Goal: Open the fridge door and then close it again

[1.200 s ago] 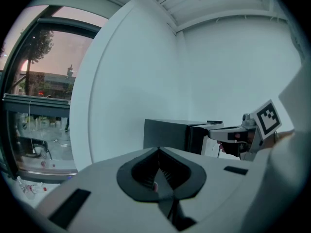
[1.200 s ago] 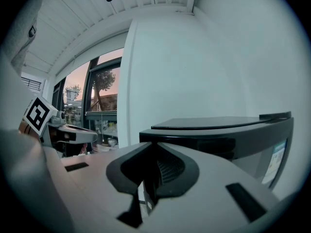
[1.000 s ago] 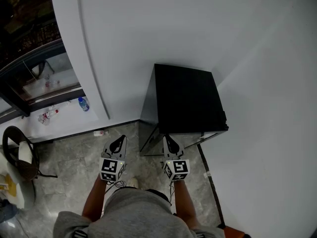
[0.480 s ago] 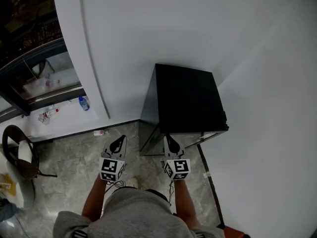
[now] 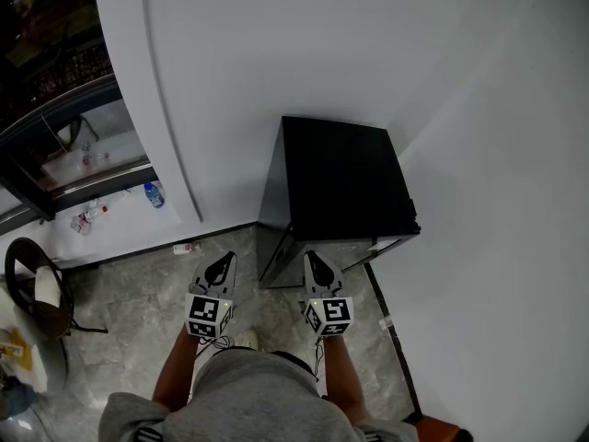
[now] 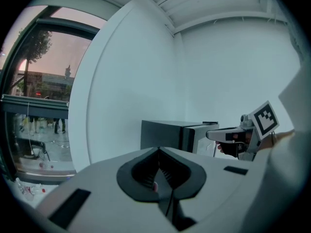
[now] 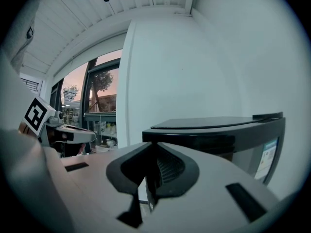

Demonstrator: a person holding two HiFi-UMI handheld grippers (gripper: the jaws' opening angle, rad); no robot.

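White-walled corner, grey stone floor (image 5: 138, 307). The black mini fridge (image 5: 342, 180) sat straight ahead of my right gripper (image 5: 312, 258), tip just short of its front, jaws narrowly apart and empty. Left gripper (image 5: 221, 262) sat further left, jaws together.

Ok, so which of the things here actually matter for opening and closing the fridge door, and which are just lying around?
For the job:
- black fridge in the corner
- right gripper, nearest the fridge
- left gripper

Just lying about:
- blue bottle on the floor
- bottles near the window
- small bottle at the wall's foot
- chair
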